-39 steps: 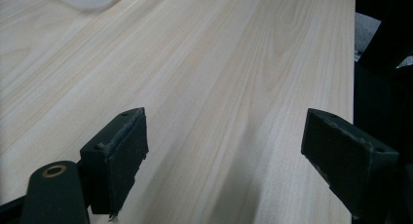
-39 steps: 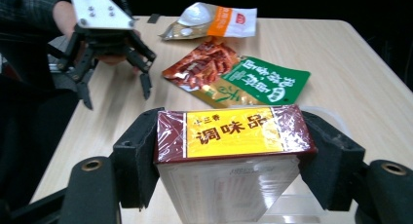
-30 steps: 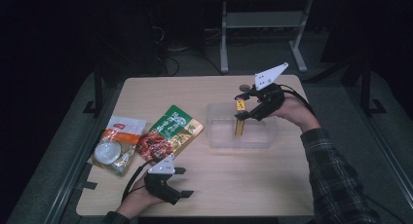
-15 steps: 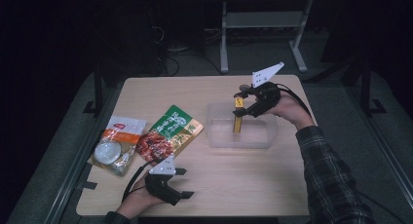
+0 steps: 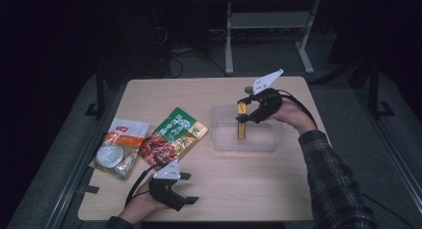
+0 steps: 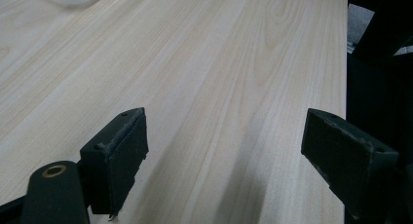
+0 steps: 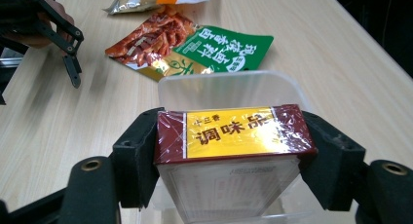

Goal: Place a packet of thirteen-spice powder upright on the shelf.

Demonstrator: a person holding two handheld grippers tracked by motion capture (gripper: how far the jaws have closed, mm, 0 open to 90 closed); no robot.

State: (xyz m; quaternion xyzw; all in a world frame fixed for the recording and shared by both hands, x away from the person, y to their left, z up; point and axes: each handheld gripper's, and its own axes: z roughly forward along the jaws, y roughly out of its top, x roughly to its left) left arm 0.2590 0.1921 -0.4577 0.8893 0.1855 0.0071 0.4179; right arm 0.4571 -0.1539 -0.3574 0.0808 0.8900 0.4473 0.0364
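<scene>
**One box over the tub, two packets to go**

Your right gripper (image 5: 247,111) has its fingers clamped on the yellow seasoning box (image 7: 234,134), poised over the clear tub (image 5: 268,139) but unreleased. Your left gripper (image 5: 185,188) rests on the worktop (image 5: 239,184), fingers apart and empty. The green packet (image 5: 174,134) and white packet (image 5: 119,147) likely remain to load.

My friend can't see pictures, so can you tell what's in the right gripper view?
The right claw is shut on a yellow and dark red box above a clear plastic tub. Behind it on the wooden table lies a green and red food packet, with the left claw farther off.
</scene>
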